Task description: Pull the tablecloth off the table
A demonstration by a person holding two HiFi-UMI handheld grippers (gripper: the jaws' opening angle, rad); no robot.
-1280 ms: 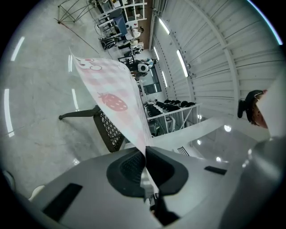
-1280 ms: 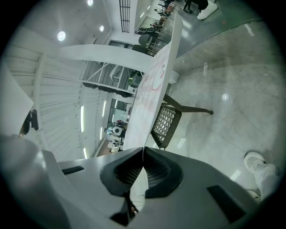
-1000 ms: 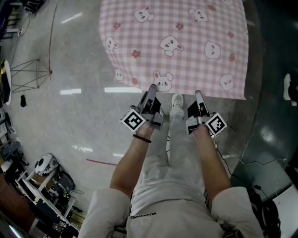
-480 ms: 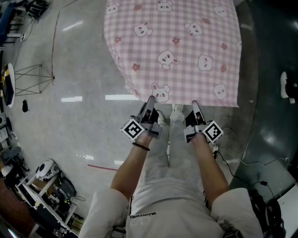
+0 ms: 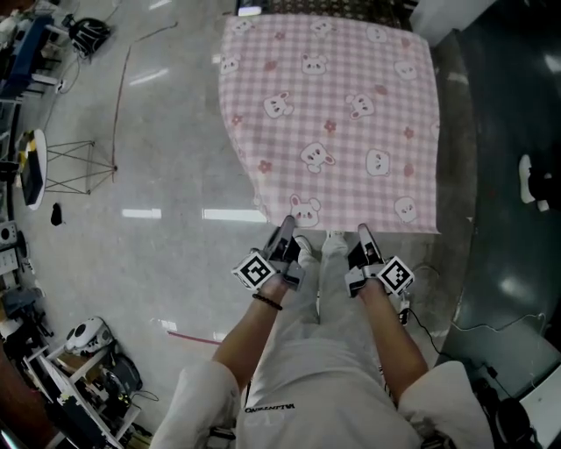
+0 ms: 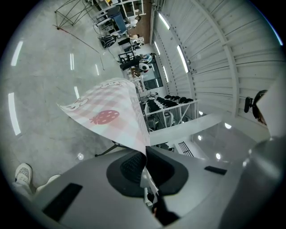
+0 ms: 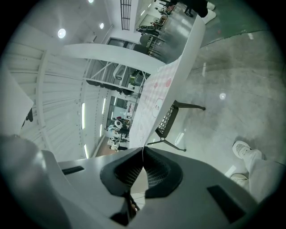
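I'm mid-pull: left tool and right tool each clamp the near hem of the tablecloth, which stretches ahead to the surface at its far end. Next, I judge, I step back with both grips firm until it slides free.

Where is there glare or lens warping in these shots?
Head view: ceiling lights streak glare across the shiny floor beside the tablecloth. Left gripper view and right gripper view: heavy fisheye bending, black rounded corners, more floor glare.
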